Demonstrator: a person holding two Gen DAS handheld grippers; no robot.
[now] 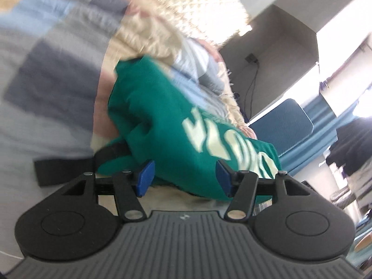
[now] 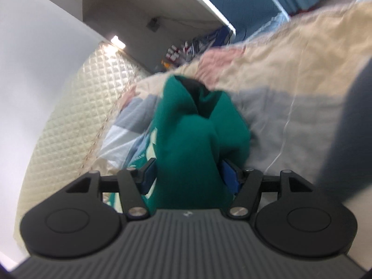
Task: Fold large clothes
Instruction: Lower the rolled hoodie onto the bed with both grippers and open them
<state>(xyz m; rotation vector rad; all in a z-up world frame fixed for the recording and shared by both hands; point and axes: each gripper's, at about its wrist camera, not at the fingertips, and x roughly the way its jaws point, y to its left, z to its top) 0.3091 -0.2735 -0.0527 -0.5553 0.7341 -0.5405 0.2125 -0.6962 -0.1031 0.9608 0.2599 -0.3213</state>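
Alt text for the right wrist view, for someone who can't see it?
The right gripper has a bunched green garment between its blue pads, over a patchwork quilt. A quilted cream headboard stands at left; the picture is motion-blurred.

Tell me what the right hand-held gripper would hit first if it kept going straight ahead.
The green sweatshirt: it already bunches between the fingers of the right hand-held gripper. Beyond it lies the patchwork quilt, though depth is unclear.

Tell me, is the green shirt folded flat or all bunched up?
Bunched up. The green shirt hangs in lumpy folds between both claws, above the quilt.
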